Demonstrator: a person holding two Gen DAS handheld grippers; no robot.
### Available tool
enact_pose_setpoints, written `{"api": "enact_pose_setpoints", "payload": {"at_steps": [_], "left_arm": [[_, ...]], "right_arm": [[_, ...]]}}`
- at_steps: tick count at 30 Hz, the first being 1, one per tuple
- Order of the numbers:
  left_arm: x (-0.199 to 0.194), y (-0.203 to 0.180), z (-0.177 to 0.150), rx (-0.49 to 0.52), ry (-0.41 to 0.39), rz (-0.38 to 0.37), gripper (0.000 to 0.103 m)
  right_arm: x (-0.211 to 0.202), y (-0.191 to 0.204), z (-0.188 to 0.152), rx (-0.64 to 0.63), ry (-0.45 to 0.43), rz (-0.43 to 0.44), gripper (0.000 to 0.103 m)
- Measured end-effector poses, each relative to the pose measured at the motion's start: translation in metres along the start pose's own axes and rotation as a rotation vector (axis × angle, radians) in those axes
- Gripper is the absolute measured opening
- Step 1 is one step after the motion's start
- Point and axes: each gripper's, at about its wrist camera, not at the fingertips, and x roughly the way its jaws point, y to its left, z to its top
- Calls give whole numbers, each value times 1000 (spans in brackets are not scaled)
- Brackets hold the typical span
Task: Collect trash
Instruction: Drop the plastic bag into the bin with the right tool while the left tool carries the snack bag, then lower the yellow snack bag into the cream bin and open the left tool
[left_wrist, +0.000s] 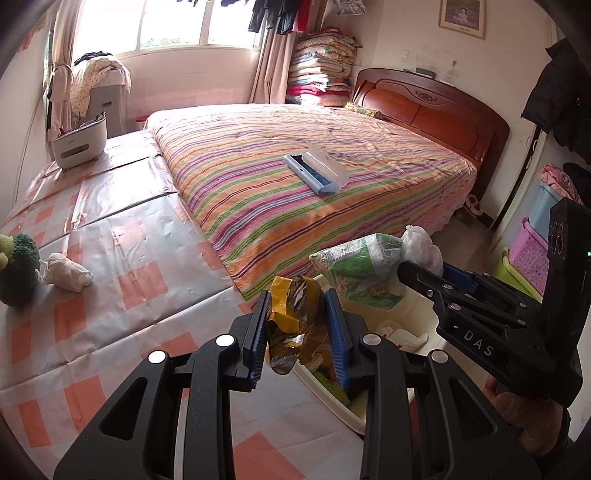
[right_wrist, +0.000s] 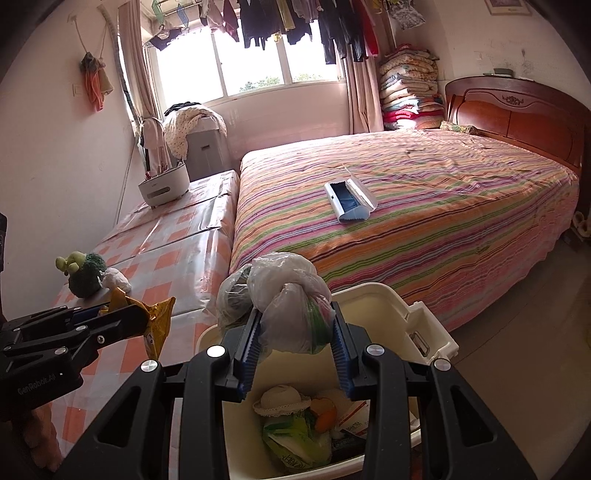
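Note:
My left gripper (left_wrist: 297, 325) is shut on a crumpled yellow snack wrapper (left_wrist: 291, 325) and holds it over the near edge of the cream trash bin (left_wrist: 417, 306). It also shows in the right wrist view (right_wrist: 122, 314) with the wrapper (right_wrist: 157, 321). My right gripper (right_wrist: 293, 332) is shut on a knotted plastic trash bag (right_wrist: 288, 302) above the bin (right_wrist: 373, 299); the bag (left_wrist: 369, 266) shows green packaging inside. The bin holds several pieces of trash (right_wrist: 295, 424). A crumpled white tissue (left_wrist: 68, 275) lies on the checked table.
The checked plastic-covered table (left_wrist: 129, 258) is on the left with a green plush toy (left_wrist: 16, 269) and a white organiser box (left_wrist: 79, 142). The striped bed (left_wrist: 295, 177) carries a blue and white lint brush (left_wrist: 316, 171). Coloured baskets (left_wrist: 532, 254) stand at right.

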Motion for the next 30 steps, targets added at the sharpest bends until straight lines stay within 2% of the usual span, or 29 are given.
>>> {"api": "enact_pose_setpoints", "payload": {"at_steps": [16, 21, 30], "left_arm": [[13, -14, 3, 15, 15, -36, 29], [19, -17, 4, 14, 25, -48, 29], [31, -22, 4, 12, 52, -85, 29]], "right_arm": [[-16, -22, -1, 77, -59, -47, 37], [-22, -27, 0, 105, -95, -40, 60], [-37, -44, 3, 200, -176, -7, 60]]}}
